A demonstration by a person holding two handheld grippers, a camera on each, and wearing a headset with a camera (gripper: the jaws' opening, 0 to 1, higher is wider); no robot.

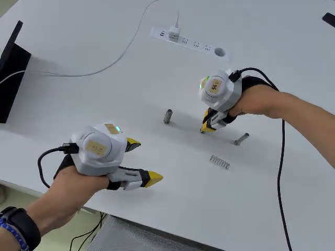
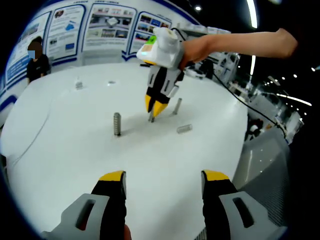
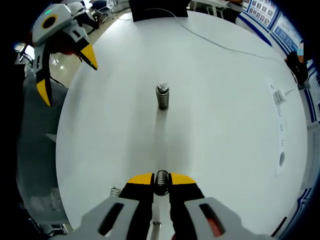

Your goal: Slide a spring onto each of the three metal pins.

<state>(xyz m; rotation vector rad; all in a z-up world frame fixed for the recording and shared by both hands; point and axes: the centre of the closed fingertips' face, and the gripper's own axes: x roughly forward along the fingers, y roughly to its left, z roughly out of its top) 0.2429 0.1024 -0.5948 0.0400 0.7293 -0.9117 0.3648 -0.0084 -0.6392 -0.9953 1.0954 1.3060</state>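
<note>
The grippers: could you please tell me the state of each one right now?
Left gripper: open, holding nothing.
Right gripper: shut on a spring.

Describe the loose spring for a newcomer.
On the white table, look nearer the person than the right gripper. The loose spring lies flat by a bare pin; the other two stand upright, one on a pin, one in the jaws.

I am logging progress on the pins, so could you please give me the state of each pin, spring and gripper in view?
Left gripper: open, empty.
Right gripper: shut on the held spring.
Held spring: clamped between the tips; whether it is on a pin, cannot tell.
Far pin: upright, spring on it.
Bare pin: no spring.
Loose spring: lying flat on the table.
</note>
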